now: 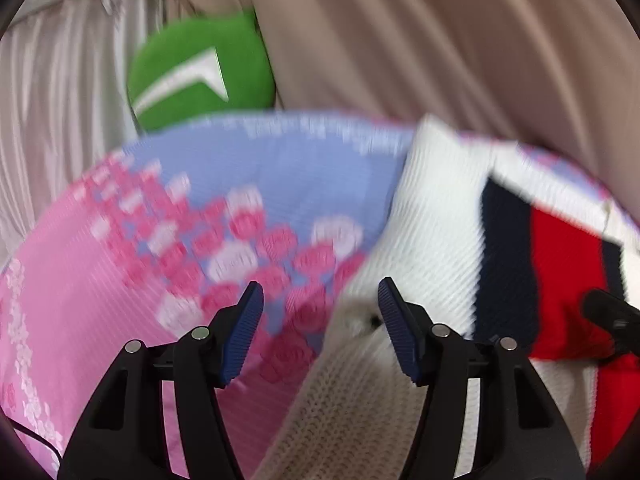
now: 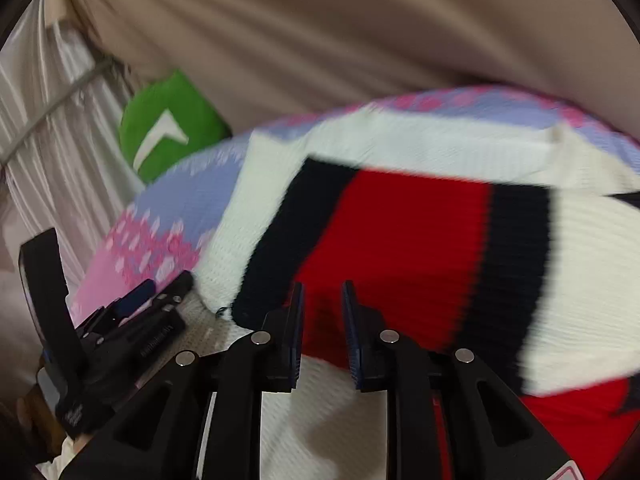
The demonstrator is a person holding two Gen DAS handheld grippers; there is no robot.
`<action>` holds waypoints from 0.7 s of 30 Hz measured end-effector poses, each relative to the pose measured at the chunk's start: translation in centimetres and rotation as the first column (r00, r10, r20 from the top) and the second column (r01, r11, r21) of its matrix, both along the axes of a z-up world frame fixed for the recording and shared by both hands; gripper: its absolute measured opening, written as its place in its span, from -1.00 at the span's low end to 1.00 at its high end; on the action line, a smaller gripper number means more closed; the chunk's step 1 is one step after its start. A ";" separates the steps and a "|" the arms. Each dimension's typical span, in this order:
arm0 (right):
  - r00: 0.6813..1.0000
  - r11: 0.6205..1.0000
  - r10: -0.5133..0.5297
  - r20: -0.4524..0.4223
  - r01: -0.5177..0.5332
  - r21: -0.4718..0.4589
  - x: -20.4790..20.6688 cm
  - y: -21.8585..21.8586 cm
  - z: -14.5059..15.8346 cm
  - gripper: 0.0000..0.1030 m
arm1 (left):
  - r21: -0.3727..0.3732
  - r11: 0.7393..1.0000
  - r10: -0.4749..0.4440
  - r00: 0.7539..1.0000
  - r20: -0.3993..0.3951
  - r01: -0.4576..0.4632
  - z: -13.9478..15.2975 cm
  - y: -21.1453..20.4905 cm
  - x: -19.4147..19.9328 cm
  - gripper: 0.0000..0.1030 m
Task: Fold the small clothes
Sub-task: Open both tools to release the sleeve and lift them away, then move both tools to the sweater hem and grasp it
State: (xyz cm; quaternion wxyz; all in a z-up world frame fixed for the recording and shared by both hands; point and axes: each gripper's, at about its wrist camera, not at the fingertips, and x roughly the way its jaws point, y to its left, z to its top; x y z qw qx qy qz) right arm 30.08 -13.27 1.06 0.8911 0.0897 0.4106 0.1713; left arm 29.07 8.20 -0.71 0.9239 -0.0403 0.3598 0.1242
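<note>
A small knit sweater, white with navy and red stripes (image 2: 400,224), lies on a pink and lilac flowered sheet (image 1: 140,240). In the left wrist view its white part (image 1: 436,216) and a beige knit edge (image 1: 352,392) lie under and between my fingers. My left gripper (image 1: 320,300) is open over that beige edge; it also shows in the right wrist view (image 2: 152,296) at the sweater's left edge. My right gripper (image 2: 322,300) hovers over the red stripe with its jaws a narrow gap apart, nothing clearly between them. Both views are blurred.
A green cushion with a white mark (image 1: 200,72) stands at the back left of the bed. Beige curtains (image 1: 440,40) hang behind, with pale shiny curtains (image 1: 60,100) to the left. A thin black cable (image 1: 40,440) lies at the lower left.
</note>
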 end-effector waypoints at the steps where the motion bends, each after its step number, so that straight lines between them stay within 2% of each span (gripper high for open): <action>1: 1.000 0.999 0.005 -0.007 -0.006 -0.032 0.3 0.9 -0.6 -0.62 | -0.007 1.000 -0.004 1.000 0.000 0.004 0.0 0.2 0.1 0.15; 2: 1.000 0.998 0.005 0.001 -0.005 -0.065 0.5 1.3 -0.9 -0.65 | 0.004 1.000 -0.002 1.000 0.001 0.002 0.1 0.3 0.2 0.15; 4: 1.000 0.998 -0.002 0.006 0.002 -0.063 0.3 0.0 -0.5 -0.77 | 0.012 1.000 -0.010 1.000 -0.008 0.010 -0.1 0.2 0.4 0.16; 7: 0.983 0.974 -0.177 0.046 0.181 -0.138 -1.2 -5.7 0.1 -0.70 | 0.015 1.000 -0.008 1.000 -0.014 0.009 -0.2 0.1 0.0 0.22; 8: 0.970 0.960 -0.240 0.045 0.244 -0.140 -2.0 -8.5 0.0 -0.70 | 0.011 1.000 -0.007 1.000 -0.017 0.007 -0.3 0.2 0.1 0.26; 10: 0.934 0.931 -0.356 0.024 0.357 -0.071 -4.6 -14.9 -0.1 -0.79 | -0.005 1.000 -0.005 1.000 -0.019 0.004 -0.4 0.5 0.1 0.34; 12: 0.879 0.877 -0.476 0.029 0.477 -0.059 -7.8 -19.8 0.2 -0.79 | -0.017 1.000 -0.001 1.000 -0.024 0.000 -0.5 0.7 0.1 0.39; 14: 0.837 0.837 -0.546 0.033 0.547 -0.032 -11.4 -23.2 0.9 -0.79 | -0.015 1.000 -0.005 1.000 -0.026 0.005 -0.4 0.7 0.1 0.39; 15: 0.812 0.811 -0.582 0.050 0.583 -0.035 -13.7 -24.2 1.6 -0.50 | -0.006 1.000 -0.016 1.000 -0.026 0.016 -0.3 0.6 -0.2 0.39; 16: 0.796 0.794 -0.602 0.068 0.605 -0.050 -15.4 -24.5 2.2 -0.43 | 0.000 1.000 -0.028 0.999 -0.030 0.028 -0.2 0.8 -0.6 0.38; 19: 0.798 0.797 -0.594 0.104 0.601 -0.059 -21.3 -24.6 3.4 -0.33 | -0.013 0.997 -0.074 0.996 -0.055 0.074 0.2 1.2 -3.2 0.36; 21: 0.808 0.809 -0.578 0.110 0.585 -0.047 -25.4 -24.2 3.5 -0.12 | -0.032 0.993 -0.114 0.992 -0.056 0.113 0.7 1.8 -6.4 0.36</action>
